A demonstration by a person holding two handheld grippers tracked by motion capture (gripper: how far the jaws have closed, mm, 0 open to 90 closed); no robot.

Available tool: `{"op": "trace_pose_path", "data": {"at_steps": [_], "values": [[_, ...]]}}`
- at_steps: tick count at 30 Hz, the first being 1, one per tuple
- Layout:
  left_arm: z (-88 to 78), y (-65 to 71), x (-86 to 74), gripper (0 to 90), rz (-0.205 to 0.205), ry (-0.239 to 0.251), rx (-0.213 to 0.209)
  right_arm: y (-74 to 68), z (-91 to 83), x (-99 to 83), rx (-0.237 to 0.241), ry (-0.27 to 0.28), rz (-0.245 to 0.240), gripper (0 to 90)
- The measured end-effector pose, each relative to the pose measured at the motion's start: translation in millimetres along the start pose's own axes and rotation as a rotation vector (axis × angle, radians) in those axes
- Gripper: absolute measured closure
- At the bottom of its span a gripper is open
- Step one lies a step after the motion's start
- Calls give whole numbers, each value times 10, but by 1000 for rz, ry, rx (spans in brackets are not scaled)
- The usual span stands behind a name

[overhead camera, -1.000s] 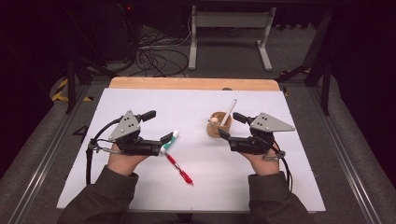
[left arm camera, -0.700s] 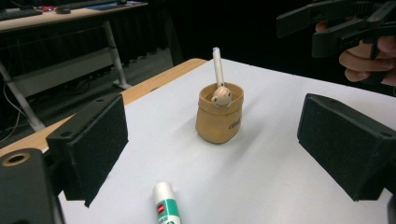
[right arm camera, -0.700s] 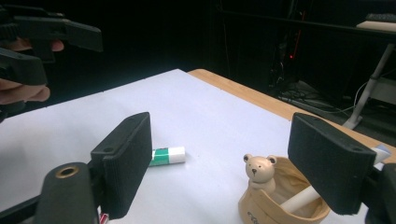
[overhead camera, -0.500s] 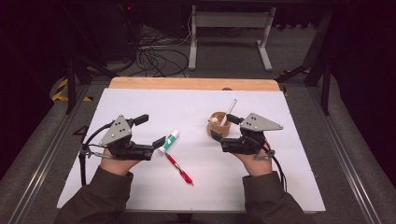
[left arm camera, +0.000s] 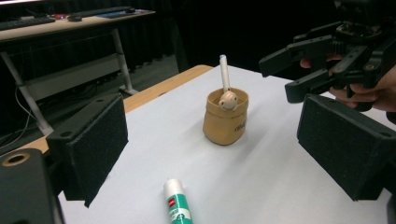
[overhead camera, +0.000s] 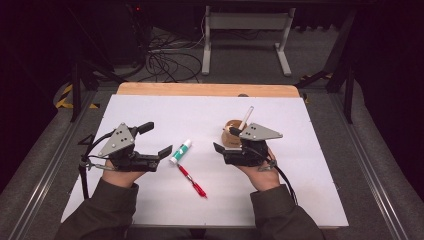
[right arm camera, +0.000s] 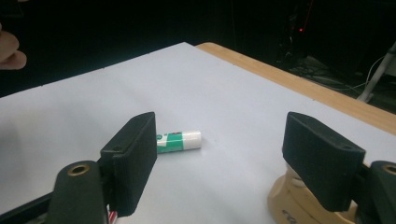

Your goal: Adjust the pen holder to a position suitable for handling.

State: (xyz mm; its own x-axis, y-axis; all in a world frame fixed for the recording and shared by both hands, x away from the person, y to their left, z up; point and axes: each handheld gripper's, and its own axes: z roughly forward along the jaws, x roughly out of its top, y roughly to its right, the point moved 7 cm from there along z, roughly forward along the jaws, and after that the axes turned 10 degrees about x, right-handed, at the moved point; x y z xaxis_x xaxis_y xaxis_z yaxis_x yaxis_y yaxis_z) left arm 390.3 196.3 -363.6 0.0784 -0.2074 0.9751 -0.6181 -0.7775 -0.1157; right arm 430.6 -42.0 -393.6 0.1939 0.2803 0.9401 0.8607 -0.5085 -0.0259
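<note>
We see the glue stick (overhead camera: 180,151) lying left of the cup (overhead camera: 231,133), pen (overhead camera: 192,181) touching it. Probably light, stiff, slick: grip mid-barrel. Both grippers, left gripper (overhead camera: 154,141) and right gripper (overhead camera: 226,140), open, empty; right's jaws just narrowed.

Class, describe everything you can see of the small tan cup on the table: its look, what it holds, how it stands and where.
The cup is a small tan holder that looks like soft leather or card, with a rolled rim and a dark mark low on its side. It stands upright on the white table cover. A white stick leans out of it beside a rounded tan piece at the rim. In the high view the right gripper is right beside it, jaws open and just closing a little; whether they touch cannot be told.
</note>
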Motion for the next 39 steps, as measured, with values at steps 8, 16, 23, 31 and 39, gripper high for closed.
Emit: {"op": "trace_pose_path", "data": {"at_steps": [8, 16, 23, 31, 39], "values": [[-20, -5, 7, 97, 0, -2, -4, -87, 172, -55, 17, -34, -5, 333], [-36, -28, 8, 99, -8, -2, -1, -141, 294, -102, 35, -57, 11, 410], [-47, -33, 12, 101, -10, -2, 1, -205, 411, -148, 48, -85, 35, 457], [-48, -40, 8, 102, -9, -4, 1, -270, 562, -222, 62, -136, 57, 491], [-56, -45, 7, 103, -14, -5, 3, -359, 716, -291, 85, -188, 52, 499]]}}
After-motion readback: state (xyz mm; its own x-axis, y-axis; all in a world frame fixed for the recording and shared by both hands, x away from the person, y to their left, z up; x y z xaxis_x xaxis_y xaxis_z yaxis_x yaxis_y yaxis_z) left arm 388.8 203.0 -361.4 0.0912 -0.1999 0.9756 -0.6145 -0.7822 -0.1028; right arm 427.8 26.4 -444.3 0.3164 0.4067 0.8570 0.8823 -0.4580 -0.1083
